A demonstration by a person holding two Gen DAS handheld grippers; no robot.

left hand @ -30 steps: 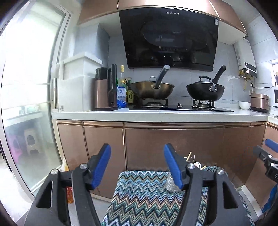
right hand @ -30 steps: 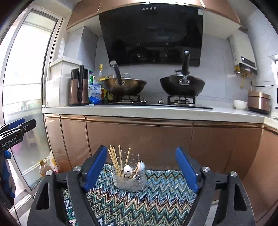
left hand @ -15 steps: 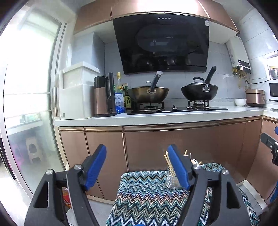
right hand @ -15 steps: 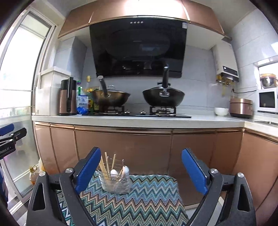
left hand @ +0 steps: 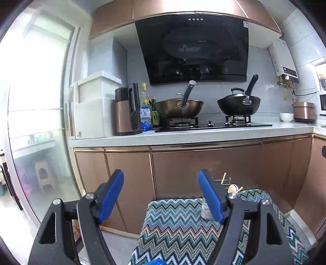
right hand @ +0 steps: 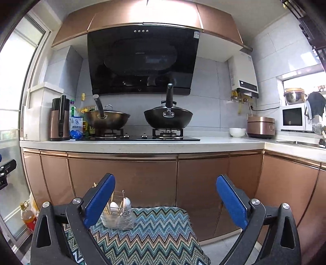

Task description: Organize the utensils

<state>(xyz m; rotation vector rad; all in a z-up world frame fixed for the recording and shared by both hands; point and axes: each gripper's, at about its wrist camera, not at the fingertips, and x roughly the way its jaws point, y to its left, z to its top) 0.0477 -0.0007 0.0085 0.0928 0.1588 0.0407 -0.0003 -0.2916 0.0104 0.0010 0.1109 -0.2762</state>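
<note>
Left gripper [left hand: 161, 195]: jaws opening, nothing between them. Utensil holder [right hand: 118, 216] with chopsticks [right hand: 112, 198] and spoons [right hand: 126, 202] stands at far left corner of zigzag cushion [right hand: 154, 234]. Right gripper [right hand: 165, 200]: jaws spread wide, gripping nothing

Kitchen, grey tiled wall [right hand: 209, 85]. Copper cabinets [right hand: 122, 179] below white counter [right hand: 224, 143]; copper uppers [right hand: 142, 14] flank black hood [right hand: 142, 61]. Hob [right hand: 138, 139] carries bronze wok [right hand: 107, 120] and black wok [right hand: 168, 119], both lidded. Left end: white box [right hand: 39, 114], copper kettle [right hand: 59, 120], bottles [left hand: 147, 110]. Right end: white bowl [right hand: 237, 132], rice cooker [right hand: 260, 127], microwave [right hand: 293, 117], water heater [right hand: 242, 75] on wall. Glass door [left hand: 36, 122] at left, bright daylight; stool [left hand: 43, 177] behind it. Oil bottle [right hand: 27, 217] on floor.
</note>
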